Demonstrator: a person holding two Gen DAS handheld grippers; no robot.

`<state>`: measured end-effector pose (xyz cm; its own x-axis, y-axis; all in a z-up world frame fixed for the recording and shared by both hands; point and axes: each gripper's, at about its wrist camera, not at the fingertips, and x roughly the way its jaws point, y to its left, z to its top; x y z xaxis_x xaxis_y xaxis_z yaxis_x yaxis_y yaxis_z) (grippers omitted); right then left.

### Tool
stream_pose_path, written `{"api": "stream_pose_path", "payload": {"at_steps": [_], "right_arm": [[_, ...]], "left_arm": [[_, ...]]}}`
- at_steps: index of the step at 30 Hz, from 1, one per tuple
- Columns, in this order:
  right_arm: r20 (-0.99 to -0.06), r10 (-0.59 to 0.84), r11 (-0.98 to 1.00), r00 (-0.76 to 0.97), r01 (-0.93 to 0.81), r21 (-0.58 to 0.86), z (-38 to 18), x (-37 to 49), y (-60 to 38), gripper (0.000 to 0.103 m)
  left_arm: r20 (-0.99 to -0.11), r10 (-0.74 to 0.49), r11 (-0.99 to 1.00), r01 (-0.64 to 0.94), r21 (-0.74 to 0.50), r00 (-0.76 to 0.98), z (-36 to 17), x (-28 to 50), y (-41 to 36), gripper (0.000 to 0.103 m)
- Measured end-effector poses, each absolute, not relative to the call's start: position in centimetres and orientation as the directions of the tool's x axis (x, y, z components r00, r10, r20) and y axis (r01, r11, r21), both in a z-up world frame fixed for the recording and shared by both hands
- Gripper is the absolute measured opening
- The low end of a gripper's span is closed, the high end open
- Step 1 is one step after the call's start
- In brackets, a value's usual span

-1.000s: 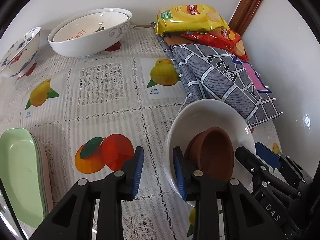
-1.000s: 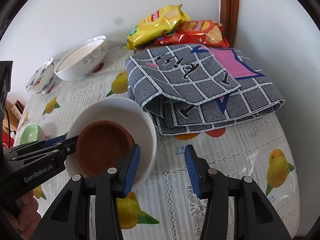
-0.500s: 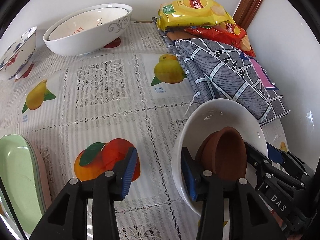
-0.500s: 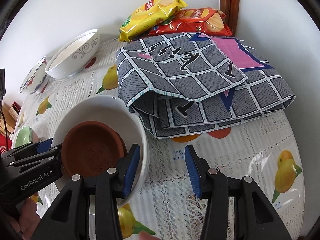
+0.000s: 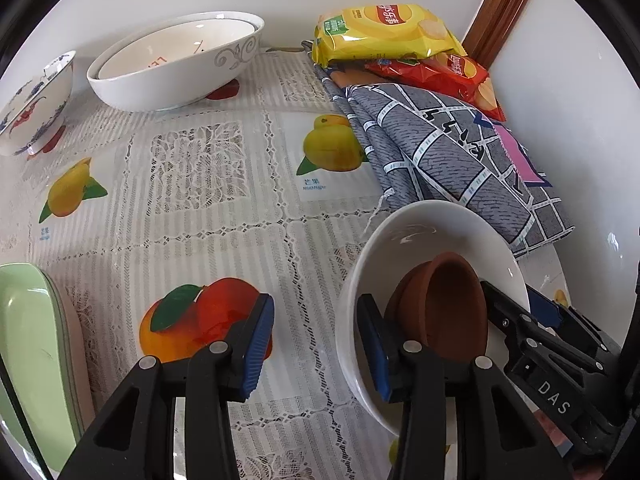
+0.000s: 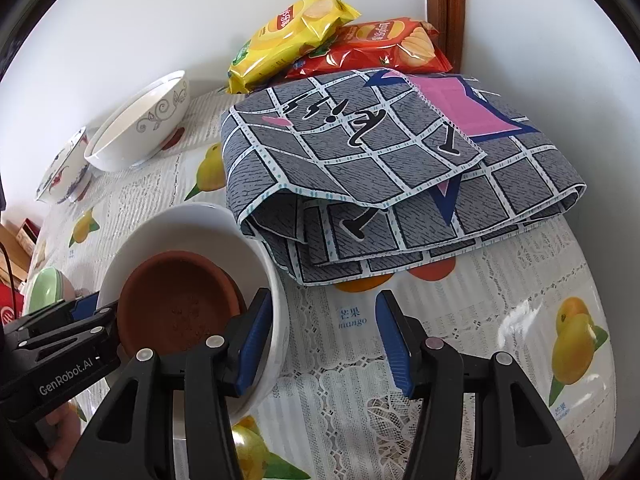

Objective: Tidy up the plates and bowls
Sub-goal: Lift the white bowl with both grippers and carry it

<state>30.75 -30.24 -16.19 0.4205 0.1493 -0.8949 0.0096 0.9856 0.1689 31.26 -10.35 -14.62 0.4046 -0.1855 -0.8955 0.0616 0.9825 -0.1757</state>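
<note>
One brown dish (image 5: 452,308), in glossy wht bowl (image 5: 432,232)

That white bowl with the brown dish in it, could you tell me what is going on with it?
A person is working on the white bowl with two handheld grippers. The left gripper and the right gripper are both open, each with one finger inside the rim and one outside. A brown dish sits inside the bowl, which lies beside the folded cloth. Two nested bowls and a patterned bowl stand by the wall.
</note>
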Motion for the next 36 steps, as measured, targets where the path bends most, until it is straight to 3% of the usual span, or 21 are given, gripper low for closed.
{"api": "stream_pose_path", "payload": {"at_steps": [4,6,7,12,15,36], "right_arm": [[-0.89,0.151,0.985,0.43,0.01,0.172,-16.2,30.6,-30.2,0.052],[-0.892,0.149,0.986,0.427,0.008,0.168,-16.2,30.6,-30.1,0.051],[-0.893,0.156,0.985,0.423,-0.001,0.171,-16.3,30.7,-30.0,0.049],[-0.887,0.2,0.979,0.416,-0.039,0.202,-16.2,30.4,-29.3,0.027],[-0.878,0.237,0.97,0.416,-0.058,0.235,-16.0,30.2,-29.0,0.013],[-0.862,0.214,0.969,0.459,0.013,0.247,-13.0,27.0,-28.4,0.011]], "left_arm": [[-0.891,-0.195,0.981,0.067,-0.184,0.41,-14.7,31.1,-10.3,0.039],[-0.889,-0.202,0.979,0.064,-0.193,0.412,-14.6,31.0,-10.3,0.035],[-0.887,-0.212,0.977,0.054,-0.208,0.409,-14.7,31.0,-10.2,0.028],[-0.879,-0.237,0.97,0.06,-0.234,0.413,-14.7,30.9,-10.6,0.013],[-0.879,-0.222,0.975,0.069,-0.213,0.422,-14.5,30.8,-11.1,0.01],[-0.865,-0.214,0.977,0.084,-0.197,0.454,-12.0,27.4,-10.0,0.008]]}}
